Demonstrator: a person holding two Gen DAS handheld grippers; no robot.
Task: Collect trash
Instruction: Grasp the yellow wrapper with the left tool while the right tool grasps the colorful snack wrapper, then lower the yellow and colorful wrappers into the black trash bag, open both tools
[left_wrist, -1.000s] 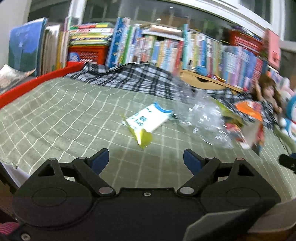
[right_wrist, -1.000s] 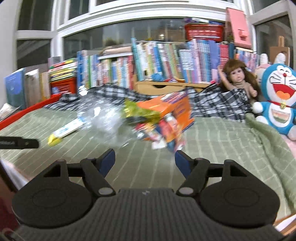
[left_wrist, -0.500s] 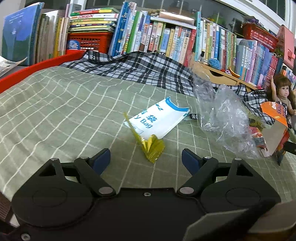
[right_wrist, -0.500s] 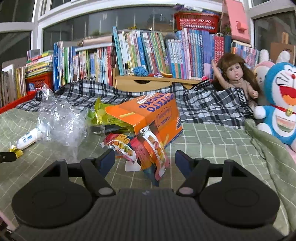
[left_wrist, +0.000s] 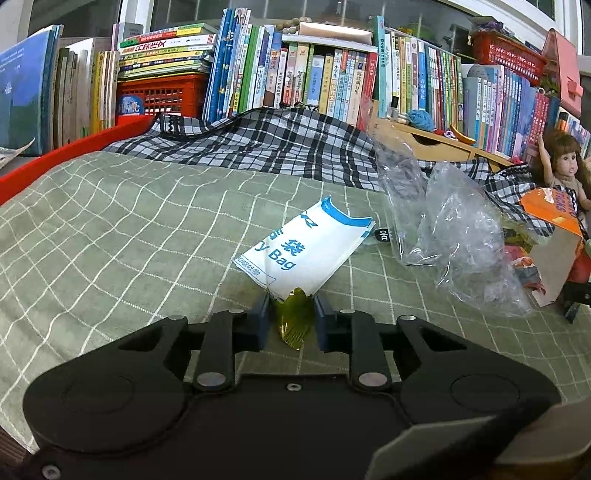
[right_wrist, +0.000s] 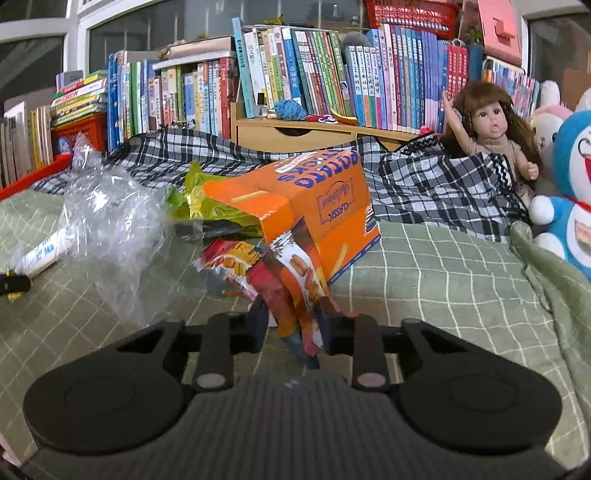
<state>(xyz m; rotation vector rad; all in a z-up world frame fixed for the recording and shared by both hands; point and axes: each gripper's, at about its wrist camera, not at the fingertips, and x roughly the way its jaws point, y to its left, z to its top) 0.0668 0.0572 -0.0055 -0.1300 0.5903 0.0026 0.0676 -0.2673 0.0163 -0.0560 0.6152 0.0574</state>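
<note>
Trash lies scattered across the green checked bed cover (left_wrist: 122, 229) — wrappers, a bag, a box — and each gripper has gone for the piece nearest it. The left gripper (left_wrist: 290, 321) has its jaws closing on the yellow foil wrapper (left_wrist: 293, 323), whose crumpled end sits between the blue pads; the pads look to be touching it on both sides. A low pinch at the near end seems chosen so the foil can be lifted clear of the white bag (left_wrist: 306, 254) printed in blue, which lies flat and overlaps the foil's far end.

The right gripper (right_wrist: 295, 325) is likewise closing, with the hanging tail of the biscuit wrapper (right_wrist: 291, 284) between its pads; the pads appear pressed against it. That wrapper droops from the front of the orange box (right_wrist: 314, 206), so taking its free end is probably the easiest hold.

The box lies on its side with its open flap forward. A green-yellow foil packet (right_wrist: 207, 206) spills out behind it; what else is inside cannot be seen. A clear plastic bag (right_wrist: 110, 221) stands crumpled just beside the box and looks empty. No bin or sack for the trash shows in either view.

Behind the bed are a plaid blanket (left_wrist: 266, 147), shelves of books (left_wrist: 314, 81), a doll (right_wrist: 487, 129) and a blue plush toy (right_wrist: 576, 206) — none of it trash.
</note>
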